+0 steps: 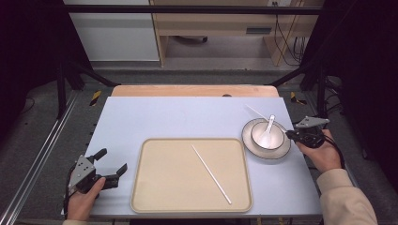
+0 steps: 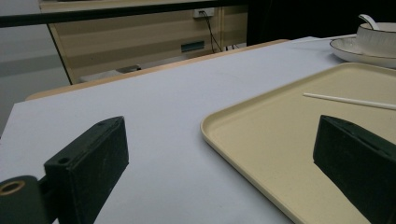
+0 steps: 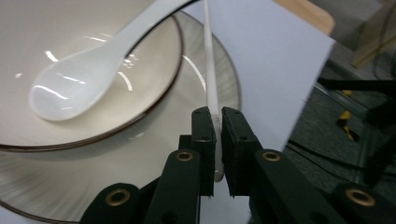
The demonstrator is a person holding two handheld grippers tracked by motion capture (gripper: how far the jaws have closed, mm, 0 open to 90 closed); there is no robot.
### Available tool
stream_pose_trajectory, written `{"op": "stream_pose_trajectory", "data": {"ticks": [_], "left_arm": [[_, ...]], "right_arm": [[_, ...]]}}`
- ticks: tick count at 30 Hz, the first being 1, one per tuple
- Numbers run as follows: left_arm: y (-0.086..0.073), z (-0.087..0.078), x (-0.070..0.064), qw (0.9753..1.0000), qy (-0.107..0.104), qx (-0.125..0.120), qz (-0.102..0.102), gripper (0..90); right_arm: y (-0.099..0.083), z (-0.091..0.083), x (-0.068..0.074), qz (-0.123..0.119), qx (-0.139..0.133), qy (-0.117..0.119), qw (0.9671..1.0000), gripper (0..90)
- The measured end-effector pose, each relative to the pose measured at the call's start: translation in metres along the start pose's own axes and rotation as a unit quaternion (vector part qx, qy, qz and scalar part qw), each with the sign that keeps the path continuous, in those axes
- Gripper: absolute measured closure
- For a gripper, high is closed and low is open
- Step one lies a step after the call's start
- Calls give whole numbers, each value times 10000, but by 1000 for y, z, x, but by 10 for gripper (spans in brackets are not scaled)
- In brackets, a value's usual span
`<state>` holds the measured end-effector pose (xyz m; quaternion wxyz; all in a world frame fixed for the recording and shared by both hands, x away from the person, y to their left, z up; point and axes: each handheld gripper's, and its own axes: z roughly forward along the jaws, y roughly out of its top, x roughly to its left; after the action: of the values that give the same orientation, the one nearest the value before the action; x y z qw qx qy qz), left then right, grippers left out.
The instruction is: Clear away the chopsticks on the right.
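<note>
A beige tray (image 1: 141, 187) lies at the front middle of the table with one white chopstick (image 1: 211, 174) lying diagonally on it. To its right, a white plate (image 1: 248, 140) carries a bowl (image 1: 277, 140) with a white spoon (image 1: 269, 127) in it. My right gripper (image 1: 290, 134) is at the plate's right rim, shut on the end of a second white chopstick (image 1: 258, 113), which reaches over the plate's far edge. The right gripper view shows that chopstick (image 3: 210, 60) pinched between the jaws beside the spoon (image 3: 79, 77). My left gripper (image 1: 111, 160) stands open left of the tray, holding nothing.
The pale blue table top (image 1: 178, 117) ends in a wooden strip at the back. The plate sits near the table's right edge. Black frame posts stand at both sides. In the left gripper view the tray (image 2: 261, 140) lies ahead on the right, the bowl (image 2: 378, 39) far off.
</note>
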<state>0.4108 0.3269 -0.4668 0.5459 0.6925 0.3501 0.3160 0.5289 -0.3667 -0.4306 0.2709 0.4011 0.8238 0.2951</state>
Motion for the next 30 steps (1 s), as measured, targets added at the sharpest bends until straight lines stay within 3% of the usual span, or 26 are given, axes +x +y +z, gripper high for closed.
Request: {"op": "stream_pose_trajectory", "data": {"ticks": [5, 13, 16, 21, 24, 30], "left_arm": [[-1, -1, 3, 10000, 24, 2, -42, 31], [-6, 6, 6, 9999, -52, 38, -127, 31], [-4, 6, 5, 9999, -85, -16, -149, 32], [-2, 5, 3, 9998, -110, -58, -160, 32], [-2, 5, 4, 9997, -148, -65, -169, 33], [-1, 3, 8, 9998, -75, -96, -177, 34]], "right_arm": [[-2, -15, -4, 434, -189, -358, 9982, 840], [8, -43, 7, 701, -571, -735, 9932, 841], [13, -54, 16, 802, -732, -912, 9899, 841], [26, -66, 39, 864, -1003, -1025, 9859, 841], [35, -72, 60, 829, -1134, -1018, 9848, 841], [46, -82, 106, 668, -1272, -895, 9856, 840]]}}
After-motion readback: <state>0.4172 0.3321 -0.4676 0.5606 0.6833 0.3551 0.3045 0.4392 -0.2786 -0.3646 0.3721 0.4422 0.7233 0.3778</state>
